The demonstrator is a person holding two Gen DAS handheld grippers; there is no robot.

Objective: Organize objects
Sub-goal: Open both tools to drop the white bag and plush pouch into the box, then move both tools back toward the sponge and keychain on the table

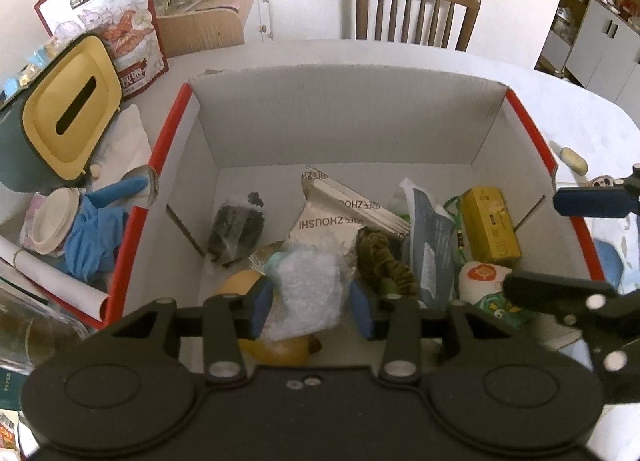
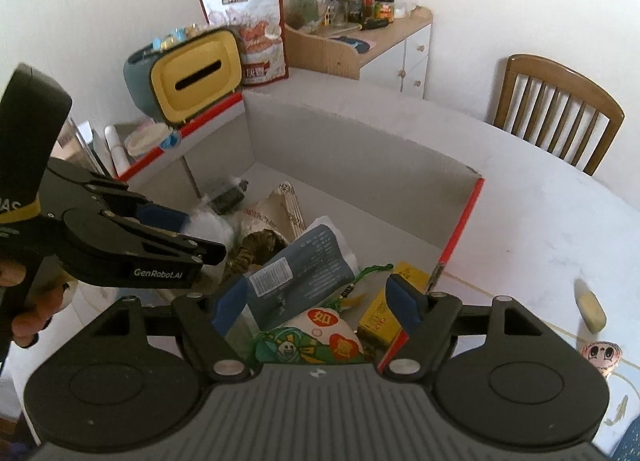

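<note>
A white cardboard box with red edges sits on the table, and both grippers hang over it. My left gripper is shut on a wad of clear bubble wrap, held low over the near-left part of the box. Below it lie a yellow rounded thing, a dark bag, a folded paper bag, olive cord, a grey-blue packet, a yellow carton and a white-green pouch. My right gripper is open above the pouch with nothing between its fingers.
Left of the box stand a yellow-fronted tissue box, a red snack bag, blue gloves and a paper roll. A pale eraser-like block and a cartoon-face token lie on the table to the right. A wooden chair stands behind.
</note>
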